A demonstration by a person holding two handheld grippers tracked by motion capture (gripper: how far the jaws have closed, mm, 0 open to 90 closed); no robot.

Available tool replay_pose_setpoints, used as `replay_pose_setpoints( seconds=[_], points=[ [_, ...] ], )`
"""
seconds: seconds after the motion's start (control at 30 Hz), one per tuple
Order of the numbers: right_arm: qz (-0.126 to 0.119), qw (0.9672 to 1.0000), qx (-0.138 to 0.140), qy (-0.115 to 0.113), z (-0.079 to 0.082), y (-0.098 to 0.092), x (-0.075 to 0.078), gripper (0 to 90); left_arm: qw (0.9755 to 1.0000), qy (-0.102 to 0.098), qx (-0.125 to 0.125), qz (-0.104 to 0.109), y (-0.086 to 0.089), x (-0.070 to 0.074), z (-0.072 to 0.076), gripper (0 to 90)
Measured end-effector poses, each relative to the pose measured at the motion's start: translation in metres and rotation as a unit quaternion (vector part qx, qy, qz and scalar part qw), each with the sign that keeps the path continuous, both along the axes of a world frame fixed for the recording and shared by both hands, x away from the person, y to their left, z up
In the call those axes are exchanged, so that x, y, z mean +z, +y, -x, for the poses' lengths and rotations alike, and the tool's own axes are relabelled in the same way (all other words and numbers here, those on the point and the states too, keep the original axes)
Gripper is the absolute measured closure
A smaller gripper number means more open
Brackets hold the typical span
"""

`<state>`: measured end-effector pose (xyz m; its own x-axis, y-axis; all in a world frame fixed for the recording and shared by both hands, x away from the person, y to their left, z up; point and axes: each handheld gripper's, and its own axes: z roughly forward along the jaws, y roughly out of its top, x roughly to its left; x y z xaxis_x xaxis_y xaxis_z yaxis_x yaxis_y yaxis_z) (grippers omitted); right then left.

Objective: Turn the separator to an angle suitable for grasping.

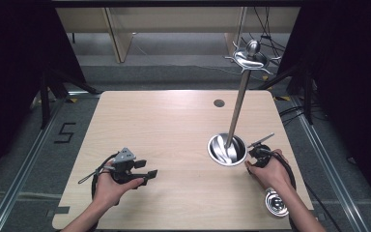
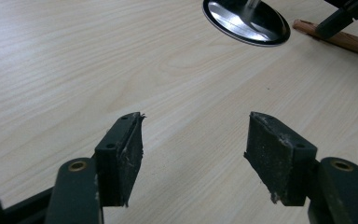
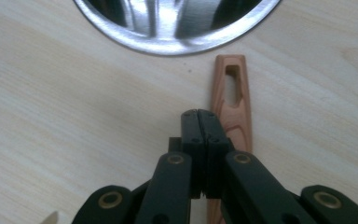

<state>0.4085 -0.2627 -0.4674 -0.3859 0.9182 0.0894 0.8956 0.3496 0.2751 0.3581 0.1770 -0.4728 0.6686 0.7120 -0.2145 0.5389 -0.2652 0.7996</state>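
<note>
Because the right gripper [image 3: 202, 114] sits fully closed and empty above the wooden handle [image 3: 233, 100] lying at five o'clock of the steel stand base [image 1: 227, 150], it could nudge the handle away, while the left gripper [image 2: 193, 154] gapes empty.

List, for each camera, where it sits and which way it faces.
High view: above the near edge, facing forward and down on the table; forearms and both claws show.
Left gripper view: on the left claw, facing the tabletop; open jaws.
Right gripper view: on the right claw, shut over a wooden handle.
All share the steel stand base.
</note>
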Motion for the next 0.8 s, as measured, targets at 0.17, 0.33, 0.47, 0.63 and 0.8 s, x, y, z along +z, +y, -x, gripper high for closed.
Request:
replay_pose_setpoints(
  seconds=[0.17, 0.33, 0.47, 0.63, 0.8],
  points=[
    [-0.005, 0.9991, -0.041, -0.009, -0.003, -0.007, 0.001, 90.0, 1.0, 0.0, 0.001, -0.001, 0.0, 0.0, 0.001, 35.6],
    [-0.009, 0.9954, -0.095, -0.006, -0.007, -0.021, 0.003, 90.0, 1.0, 0.0, 0.002, 0.001, -0.001, -0.001, 0.0, 35.6],
    [-0.014, 0.9945, -0.103, -0.012, -0.006, -0.029, 0.004, 90.0, 1.0, -0.001, 0.001, 0.001, 0.0, 0.0, 0.0, 35.6],
    [-0.031, 0.991, -0.129, -0.014, 0.005, -0.029, 0.011, 81.8, 1.0, 0.0, -0.001, 0.005, -0.002, 0.0, -0.001, 35.5],
    [-0.015, 0.9935, -0.112, -0.016, 0.022, -0.037, 0.018, 74.8, 1.0, 0.004, -0.007, 0.004, -0.003, -0.001, -0.003, 35.5]
  ],
)
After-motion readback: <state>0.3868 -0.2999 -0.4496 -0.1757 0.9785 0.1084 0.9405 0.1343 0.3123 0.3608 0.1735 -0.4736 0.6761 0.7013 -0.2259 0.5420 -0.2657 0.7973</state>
